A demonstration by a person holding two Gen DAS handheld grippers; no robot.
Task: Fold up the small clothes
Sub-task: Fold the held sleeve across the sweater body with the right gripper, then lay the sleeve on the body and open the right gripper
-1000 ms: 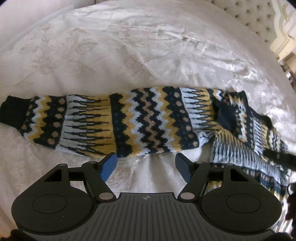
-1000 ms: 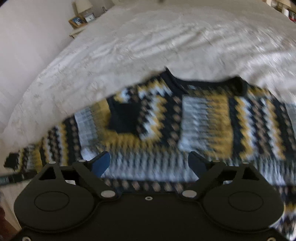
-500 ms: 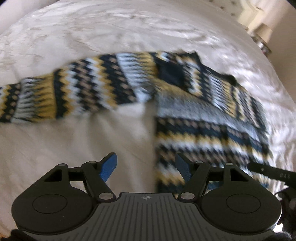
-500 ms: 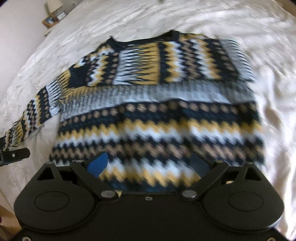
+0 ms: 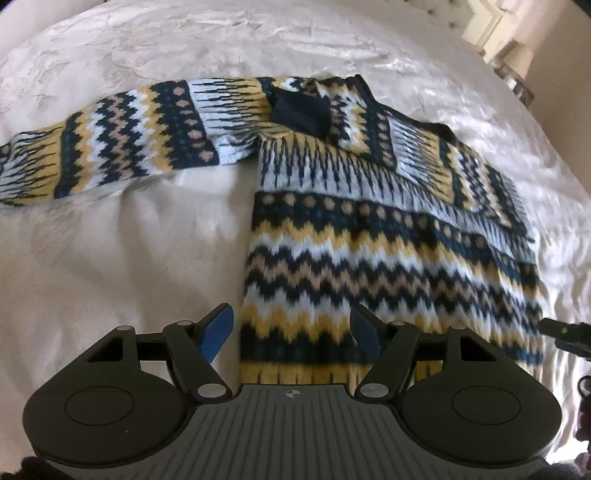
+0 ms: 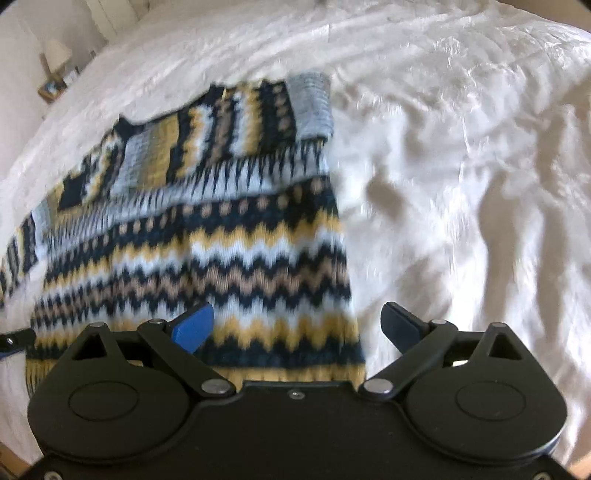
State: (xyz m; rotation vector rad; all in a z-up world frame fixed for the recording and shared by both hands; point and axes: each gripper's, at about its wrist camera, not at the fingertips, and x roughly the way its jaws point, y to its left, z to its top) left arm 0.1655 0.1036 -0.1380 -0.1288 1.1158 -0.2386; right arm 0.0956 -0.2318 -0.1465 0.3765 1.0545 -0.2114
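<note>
A knitted sweater (image 5: 388, 236) in navy, yellow, tan and pale blue zigzags lies flat on a white bed. One sleeve (image 5: 110, 144) stretches out to the left; the other is folded across the chest. My left gripper (image 5: 291, 332) hovers open above the hem's left corner, nothing between its blue pads. In the right wrist view the sweater (image 6: 192, 236) fills the left half. My right gripper (image 6: 297, 328) hangs open over the hem's right corner, its left pad above the knit and its right pad above bare bedding.
The white bedspread (image 6: 461, 166) is creased and spreads wide to the right of the sweater. A lamp on a wooden nightstand (image 6: 55, 70) stands beyond the bed's far left corner. Part of a headboard (image 5: 491, 22) shows at the far right.
Both grippers have swept from the sleeve and chest area to the bottom hem, the left one to its left corner, the right one to its right corner. Both stayed open.
</note>
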